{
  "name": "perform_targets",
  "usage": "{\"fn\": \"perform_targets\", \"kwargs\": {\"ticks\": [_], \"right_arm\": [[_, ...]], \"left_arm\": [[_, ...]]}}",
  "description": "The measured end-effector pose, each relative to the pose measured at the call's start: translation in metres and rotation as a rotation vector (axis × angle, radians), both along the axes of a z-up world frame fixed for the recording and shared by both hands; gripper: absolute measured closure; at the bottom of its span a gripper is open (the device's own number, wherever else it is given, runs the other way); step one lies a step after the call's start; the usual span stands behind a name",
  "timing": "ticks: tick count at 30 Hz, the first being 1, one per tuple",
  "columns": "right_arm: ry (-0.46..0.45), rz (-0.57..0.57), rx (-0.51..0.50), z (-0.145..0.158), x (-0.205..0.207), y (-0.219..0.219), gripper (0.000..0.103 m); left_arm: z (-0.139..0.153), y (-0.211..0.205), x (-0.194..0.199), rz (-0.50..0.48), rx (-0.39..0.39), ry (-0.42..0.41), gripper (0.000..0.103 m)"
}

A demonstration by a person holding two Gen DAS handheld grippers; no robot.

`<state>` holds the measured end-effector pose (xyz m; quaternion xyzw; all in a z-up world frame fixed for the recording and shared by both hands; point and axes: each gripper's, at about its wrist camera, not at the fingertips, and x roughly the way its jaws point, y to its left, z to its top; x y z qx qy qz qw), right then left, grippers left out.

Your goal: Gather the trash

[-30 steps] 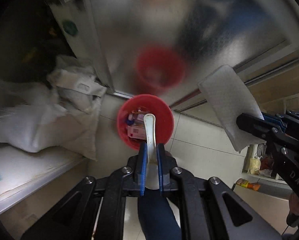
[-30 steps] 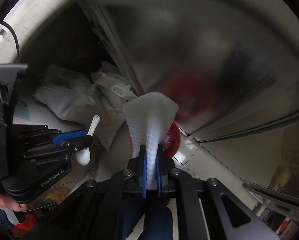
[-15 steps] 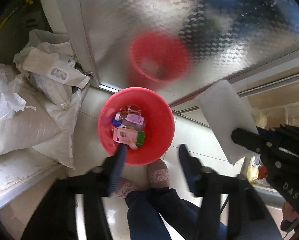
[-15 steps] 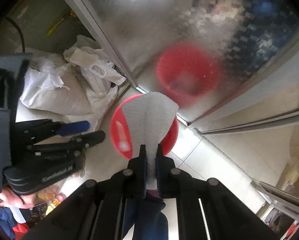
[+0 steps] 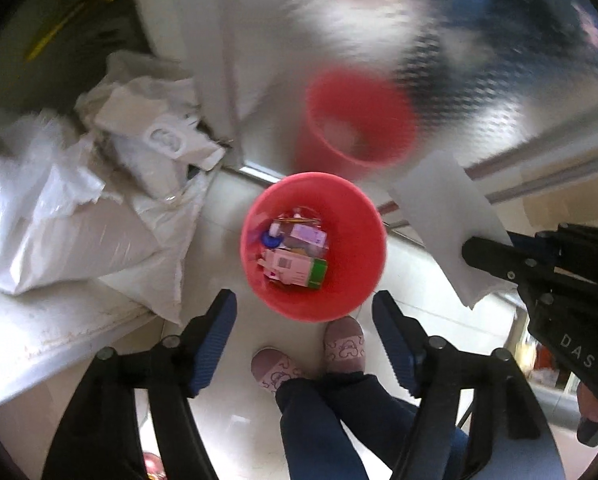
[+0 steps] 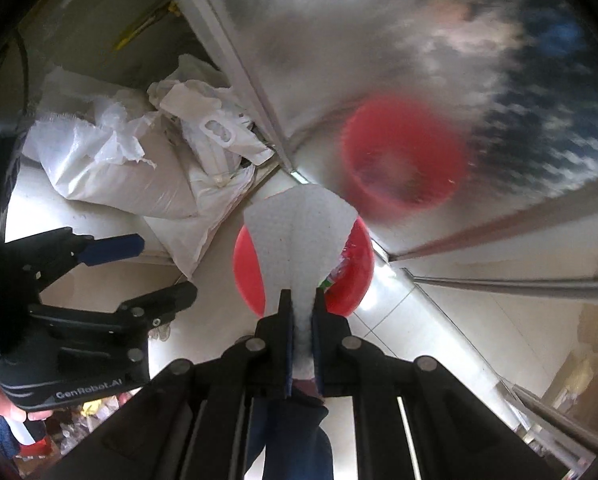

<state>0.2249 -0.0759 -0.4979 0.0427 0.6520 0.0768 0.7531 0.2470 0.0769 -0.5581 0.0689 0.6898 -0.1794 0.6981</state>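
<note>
Standing over the tiled floor, the person has the red bin straight ahead of the left claw, just past its tips, set against a shiny metal panel that mirrors it. White sacks lie well off to that claw's left. Left claw: jaws spread wide, nothing between them. Right claw: jaws narrow, clamped on a white paper towel, which fans out ahead of its tips and covers most of the bin in the right wrist view. Step in hand looks like dropping the towel. To do it well: bring the right claw directly above the bin mouth, lower it close, then spread the jaws; the sheet is light and could drift onto the floor. Towel: thin, dimpled, creased down the middle, clean. Bin already holds a pink-and-green carton and small wrappers.
</note>
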Motion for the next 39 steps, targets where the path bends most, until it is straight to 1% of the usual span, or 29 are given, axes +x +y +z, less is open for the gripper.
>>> {"fn": "perform_targets", "kwargs": {"ticks": [1, 3, 6, 8, 9, 11, 13, 14, 15, 18, 21, 23, 24, 27, 29, 30, 31, 34, 35, 36, 38, 39], "right_arm": [[0.004, 0.012, 0.0, -0.005, 0.002, 0.002, 0.096], [0.01, 0.033, 0.002, -0.01, 0.003, 0.004, 0.096], [0.019, 0.078, -0.018, -0.026, 0.005, 0.009, 0.096], [0.024, 0.096, -0.02, -0.037, 0.006, 0.012, 0.096], [0.023, 0.1, -0.019, -0.041, 0.006, 0.013, 0.096], [0.026, 0.105, -0.031, -0.048, 0.007, 0.016, 0.095], [0.026, 0.113, -0.057, -0.052, 0.007, 0.019, 0.078], [0.016, 0.117, -0.072, -0.052, 0.006, 0.021, 0.055], [0.005, 0.115, -0.075, -0.051, 0.005, 0.022, 0.038], [-0.002, 0.11, -0.063, -0.044, -0.001, 0.022, 0.027], [-0.007, 0.088, -0.069, -0.029, -0.011, 0.02, 0.022], [-0.031, 0.069, -0.073, -0.01, -0.023, 0.019, 0.017], [-0.046, 0.06, -0.082, 0.0, -0.028, 0.019, 0.017], [-0.083, 0.028, -0.097, 0.038, -0.048, 0.019, 0.015], [-0.116, 0.001, -0.104, 0.069, -0.061, 0.019, 0.014], [-0.135, -0.01, -0.108, 0.085, -0.068, 0.02, 0.012], [-0.155, -0.02, -0.111, 0.103, -0.075, 0.021, 0.012], [-0.225, -0.04, -0.123, 0.163, -0.097, 0.027, 0.008], [-0.251, -0.045, -0.13, 0.18, -0.104, 0.032, 0.006], [-0.28, -0.054, -0.134, 0.201, -0.111, 0.033, 0.003], [-0.322, -0.076, -0.122, 0.237, -0.123, 0.035, 0.001], [-0.341, -0.084, -0.112, 0.254, -0.128, 0.037, 0.001]], "left_arm": [[-0.002, 0.005, 0.001, 0.025, -0.006, 0.004, 0.024], [-0.008, 0.013, 0.002, 0.068, -0.021, 0.005, 0.019], [-0.018, 0.02, 0.002, 0.089, 0.001, -0.016, 0.014], [-0.022, 0.022, 0.0, 0.099, 0.007, -0.024, 0.013], [-0.025, 0.023, 0.0, 0.1, 0.008, -0.019, 0.011], [-0.027, 0.026, -0.001, 0.104, 0.014, -0.014, 0.011], [-0.028, 0.029, -0.003, 0.116, 0.021, -0.014, 0.01], [-0.028, 0.031, -0.004, 0.118, 0.021, -0.01, 0.01], [-0.027, 0.033, -0.005, 0.118, 0.024, -0.009, 0.01], [-0.021, 0.038, -0.01, 0.126, 0.03, -0.02, 0.01], [-0.004, 0.04, -0.017, 0.113, 0.02, -0.032, 0.008], [0.015, 0.039, -0.023, 0.094, -0.006, -0.05, 0.002], [0.028, 0.039, -0.027, 0.083, -0.03, -0.062, 0.0], [0.071, 0.039, -0.039, 0.053, -0.06, -0.1, 0.0], [0.103, 0.041, -0.046, 0.032, -0.06, -0.12, 0.0], [0.126, 0.042, -0.052, 0.021, -0.059, -0.141, 0.0], [0.142, 0.042, -0.056, 0.013, -0.06, -0.16, 0.0], [0.205, 0.048, -0.069, -0.004, -0.058, -0.225, 0.0], [0.222, 0.051, -0.072, -0.005, -0.056, -0.241, 0.0], [0.246, 0.054, -0.077, -0.004, -0.057, -0.265, 0.0], [0.28, 0.06, -0.083, -0.002, -0.066, -0.296, 0.0], [0.303, 0.063, -0.088, 0.0, -0.075, -0.32, 0.0]]}}
